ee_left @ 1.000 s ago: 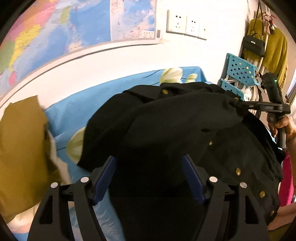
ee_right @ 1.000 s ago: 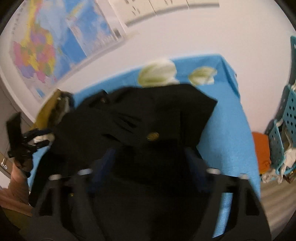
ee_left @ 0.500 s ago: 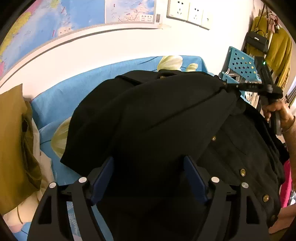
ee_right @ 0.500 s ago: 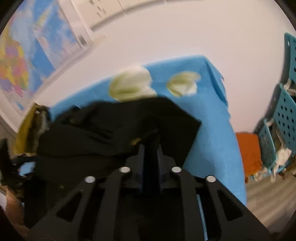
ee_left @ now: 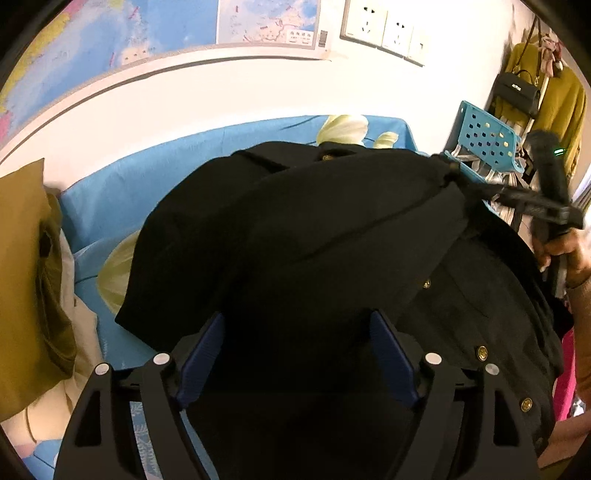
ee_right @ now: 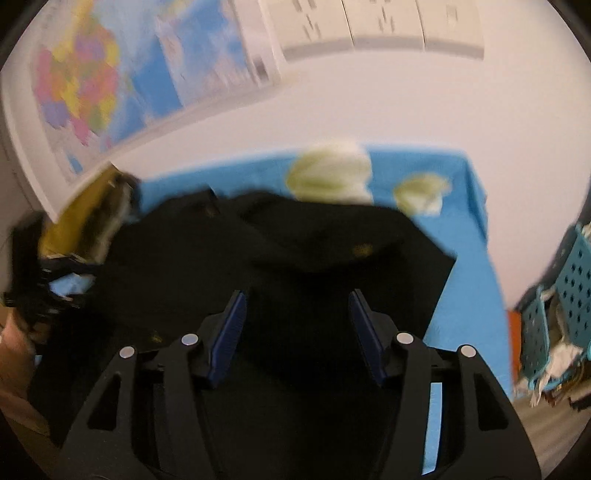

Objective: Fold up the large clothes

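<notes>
A large black garment with gold buttons (ee_left: pixel 332 229) lies bunched on a blue sheet with pale flowers (ee_left: pixel 122 195). It also fills the middle of the right wrist view (ee_right: pixel 295 251), which is blurred. My left gripper (ee_left: pixel 295 350) is open, its blue pads (ee_left: pixel 201 350) wide apart over the cloth. My right gripper (ee_right: pixel 295 325) is open too, pads (ee_right: pixel 229 328) apart above the black fabric. The right gripper also shows in the left wrist view (ee_left: pixel 491 192), at the garment's right edge, held by a hand.
An olive-yellow cloth (ee_left: pixel 26 266) lies on the left of the bed. A blue perforated rack (ee_left: pixel 487 144) stands at right, with a yellow garment and black bag (ee_left: pixel 517 92) hanging behind. A wall with a map (ee_left: pixel 147 33) and sockets backs the bed.
The right gripper was shut on the garment half a second ago and now stands open. The upper layer of black cloth has spread forward over the garment. The left gripper stays open.
</notes>
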Available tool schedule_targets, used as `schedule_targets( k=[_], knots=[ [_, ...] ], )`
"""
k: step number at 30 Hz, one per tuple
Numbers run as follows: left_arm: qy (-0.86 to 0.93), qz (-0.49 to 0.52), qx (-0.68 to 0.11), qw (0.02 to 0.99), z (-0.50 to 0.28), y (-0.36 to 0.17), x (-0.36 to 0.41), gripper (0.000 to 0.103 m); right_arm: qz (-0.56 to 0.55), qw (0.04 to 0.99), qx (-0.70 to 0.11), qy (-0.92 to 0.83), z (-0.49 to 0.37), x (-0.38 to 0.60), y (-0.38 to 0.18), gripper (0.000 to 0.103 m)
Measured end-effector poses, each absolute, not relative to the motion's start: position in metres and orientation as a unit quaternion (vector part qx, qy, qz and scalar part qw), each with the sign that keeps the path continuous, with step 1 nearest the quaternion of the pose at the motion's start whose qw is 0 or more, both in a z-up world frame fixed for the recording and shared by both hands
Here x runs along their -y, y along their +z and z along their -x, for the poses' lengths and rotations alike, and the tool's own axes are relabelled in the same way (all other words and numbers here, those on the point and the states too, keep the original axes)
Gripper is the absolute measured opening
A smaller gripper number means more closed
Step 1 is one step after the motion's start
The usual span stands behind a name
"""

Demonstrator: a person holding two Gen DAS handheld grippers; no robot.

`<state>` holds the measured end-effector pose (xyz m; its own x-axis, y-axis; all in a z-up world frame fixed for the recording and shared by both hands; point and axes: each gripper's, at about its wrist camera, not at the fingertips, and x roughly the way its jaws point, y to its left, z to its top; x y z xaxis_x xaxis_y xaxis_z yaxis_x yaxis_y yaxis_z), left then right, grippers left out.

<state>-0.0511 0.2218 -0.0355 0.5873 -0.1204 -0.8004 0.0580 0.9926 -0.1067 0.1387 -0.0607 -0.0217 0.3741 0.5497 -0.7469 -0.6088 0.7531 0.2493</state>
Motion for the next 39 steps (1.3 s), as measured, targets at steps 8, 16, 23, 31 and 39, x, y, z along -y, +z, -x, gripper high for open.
schedule_targets(
  k=[8,16,23,31,39],
  knots=[
    [-0.031,0.096,-0.417,0.904,0.120,-0.013,-0.249,0.085,-0.067,0.825,-0.406,0.388,-0.110,0.128,0.011,0.074],
    [-0.044,0.149,-0.457,0.876,0.184,-0.042,-0.241,0.087,-0.112,0.805,-0.453,0.367,-0.046,0.214,-0.016,0.084],
    [-0.087,0.192,-0.477,0.853,0.212,-0.055,-0.222,0.090,-0.134,0.781,-0.467,0.392,0.001,0.232,-0.040,0.086],
    [-0.159,0.240,-0.480,0.829,0.224,-0.065,-0.204,0.096,-0.127,0.765,-0.464,0.428,0.019,0.225,-0.045,0.087],
    [-0.178,0.255,-0.477,0.822,0.209,-0.067,-0.184,0.096,-0.128,0.754,-0.465,0.446,0.021,0.221,-0.045,0.077]
  ],
)
